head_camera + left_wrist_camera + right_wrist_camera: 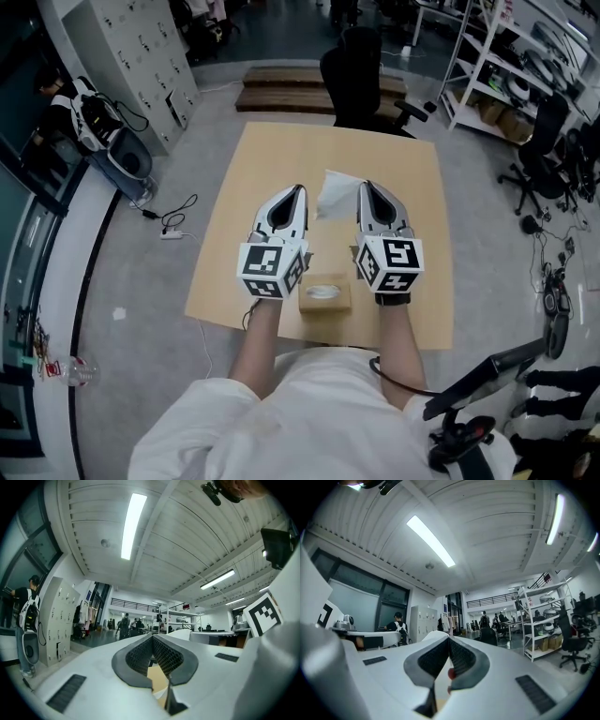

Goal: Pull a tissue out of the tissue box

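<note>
The tissue box [325,296] sits near the worktop's [281,159] front edge, close to the person, with a bit of white showing in its oval opening. The two marker cubes flank the box, one on each side, and both tools reach away from it toward the far side of the worktop.

The right hand-held gripper [366,187] has its jaws pressed together. A loose white tissue [336,195] meets its tip by one upper corner, so it looks pinched there (the pinch itself is too small to make out). The tissue hangs beyond the box, clear of it, between the two tips and nearer the right one.

The left hand-held gripper [300,190] also has its jaws together at the tip, and its own view shows only the tan worktop through the gap behind them.

A black office chair [361,80] stands past the worktop, on the side opposite the box.
</note>
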